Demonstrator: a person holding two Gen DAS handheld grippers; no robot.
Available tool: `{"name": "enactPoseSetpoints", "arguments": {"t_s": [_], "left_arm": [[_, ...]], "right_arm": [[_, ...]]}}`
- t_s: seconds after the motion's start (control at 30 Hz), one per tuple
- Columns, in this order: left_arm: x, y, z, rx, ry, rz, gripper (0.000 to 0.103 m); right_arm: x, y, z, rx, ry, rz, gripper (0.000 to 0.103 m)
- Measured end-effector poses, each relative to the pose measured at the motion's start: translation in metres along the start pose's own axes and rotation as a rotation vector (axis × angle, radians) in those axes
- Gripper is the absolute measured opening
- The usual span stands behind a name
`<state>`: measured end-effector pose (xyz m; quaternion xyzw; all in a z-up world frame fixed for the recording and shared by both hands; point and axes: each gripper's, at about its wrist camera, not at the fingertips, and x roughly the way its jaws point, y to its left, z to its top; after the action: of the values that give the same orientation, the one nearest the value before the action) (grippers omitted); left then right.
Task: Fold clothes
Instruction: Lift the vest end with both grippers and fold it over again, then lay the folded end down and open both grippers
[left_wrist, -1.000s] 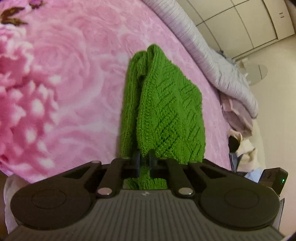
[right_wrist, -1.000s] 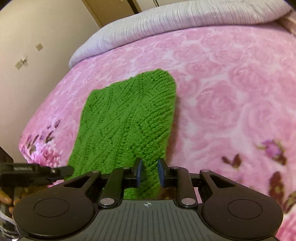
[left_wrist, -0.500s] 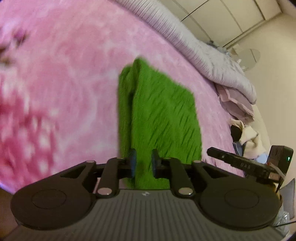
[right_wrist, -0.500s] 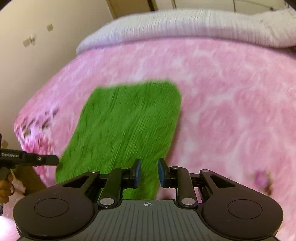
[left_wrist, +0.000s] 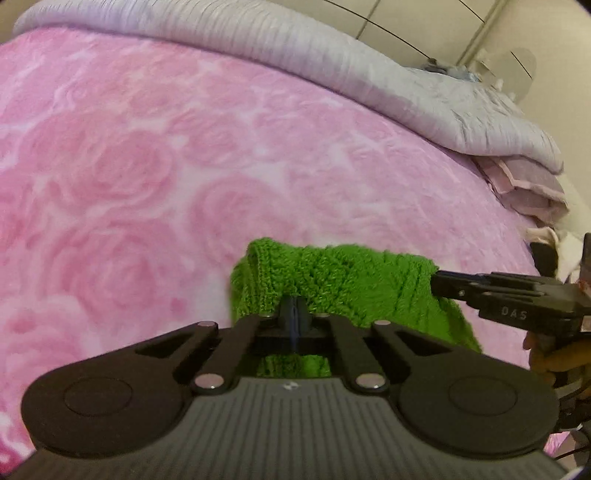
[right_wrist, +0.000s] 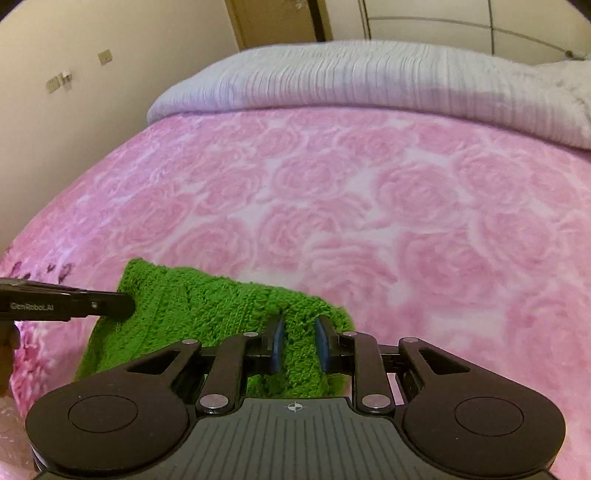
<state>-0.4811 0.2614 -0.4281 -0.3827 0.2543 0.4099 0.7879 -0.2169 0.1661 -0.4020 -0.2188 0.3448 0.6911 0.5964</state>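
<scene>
A green knitted garment (left_wrist: 332, 280) hangs bunched between my two grippers, just above the pink rose blanket (left_wrist: 147, 184). My left gripper (left_wrist: 293, 312) has its jaws closing tight on the garment's near edge, with knit showing in front of and under the tips. In the right wrist view it (right_wrist: 123, 304) meets the garment's (right_wrist: 207, 306) left corner. My right gripper (right_wrist: 297, 343) is shut on a thick fold of the knit, which fills the gap between its blue pads (right_wrist: 277, 343). Its tip (left_wrist: 437, 284) bites the garment's right corner.
A grey-lilac quilt (right_wrist: 369, 85) lies rolled along the far side of the bed. Folded pinkish clothes (left_wrist: 532, 184) are piled at the bed's right edge. A hand (left_wrist: 554, 354) holds the right gripper. Wall and wardrobe doors stand beyond the bed.
The garment lay flat stretching away from both grippers; now it hangs bunched between them. Both views have swung to face the quilt. The left jaws parted briefly, then came together again.
</scene>
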Motion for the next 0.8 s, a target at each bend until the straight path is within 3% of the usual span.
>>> {"name": "enactPoseSetpoints", "arguments": {"t_s": [0.13,0.23,0.37,0.43,0.67,0.8], "left_arm": [[0.001,0.011,-0.002,-0.039,-0.005,-0.017,0.003],[-0.009,0.001,0.009,-0.014,-0.008,-0.003,0.002],[-0.02,-0.008,0.025,0.029,-0.059,-0.003,0.003],[-0.012,-0.008,0.029,0.032,-0.048,0.0,0.003],[0.015,0.009,0.023,0.011,-0.03,0.035,0.003],[0.007,0.006,0.024,0.005,-0.027,0.042,0.003]], "right_arm": [[0.014,0.009,-0.002,-0.07,0.016,-0.028,0.023],[0.004,0.01,0.008,-0.101,0.043,-0.036,0.023],[-0.021,0.005,0.017,-0.057,-0.027,-0.013,0.023],[-0.025,0.003,0.02,-0.027,-0.055,0.013,0.023],[0.031,0.005,0.01,-0.004,0.04,0.056,0.023],[0.034,0.015,0.018,-0.068,0.054,0.021,0.023]]}}
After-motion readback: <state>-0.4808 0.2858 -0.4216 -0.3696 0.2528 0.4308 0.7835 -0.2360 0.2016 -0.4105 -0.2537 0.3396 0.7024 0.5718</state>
